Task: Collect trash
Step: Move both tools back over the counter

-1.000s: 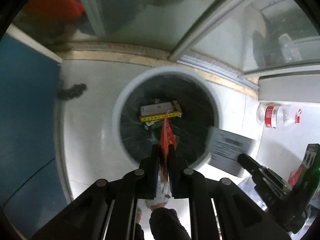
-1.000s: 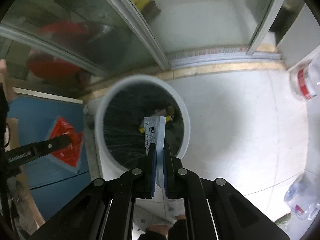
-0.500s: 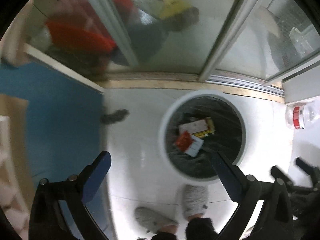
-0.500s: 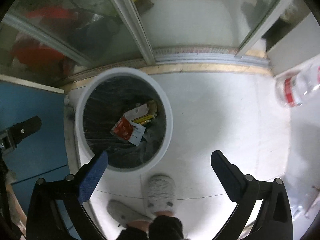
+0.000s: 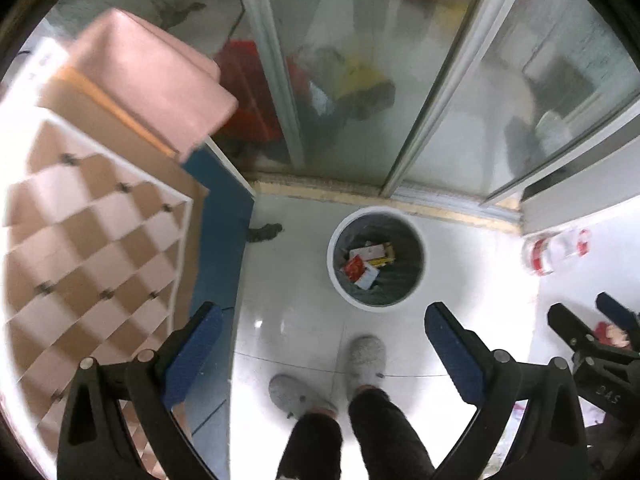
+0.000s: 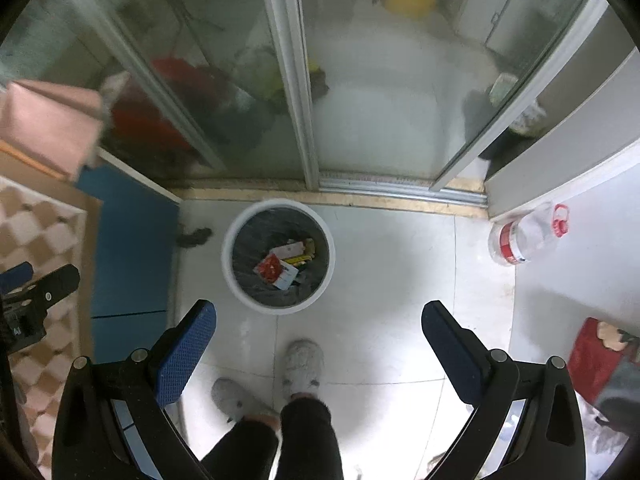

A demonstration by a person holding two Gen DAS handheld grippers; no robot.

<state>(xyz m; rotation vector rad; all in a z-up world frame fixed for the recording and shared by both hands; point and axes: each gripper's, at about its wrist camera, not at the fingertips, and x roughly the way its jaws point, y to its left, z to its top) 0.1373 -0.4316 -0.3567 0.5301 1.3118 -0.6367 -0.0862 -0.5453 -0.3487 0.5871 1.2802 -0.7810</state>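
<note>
Both tools stand wide with nothing between their fingers: the left tool (image 5: pixel 322 338) and the right tool (image 6: pixel 320 332) point down over the white floor (image 6: pixel 392 280). Red and white wrappers (image 6: pixel 276 268) lie inside the bin (image 6: pixel 240 292), which stands just before the glass door track. A bottle (image 6: pixel 524 236) lies well to its right.

Dim, cool light — floor (image 5: pixel 304 320) glare, edges blurred w/ fisheye bend.
</note>
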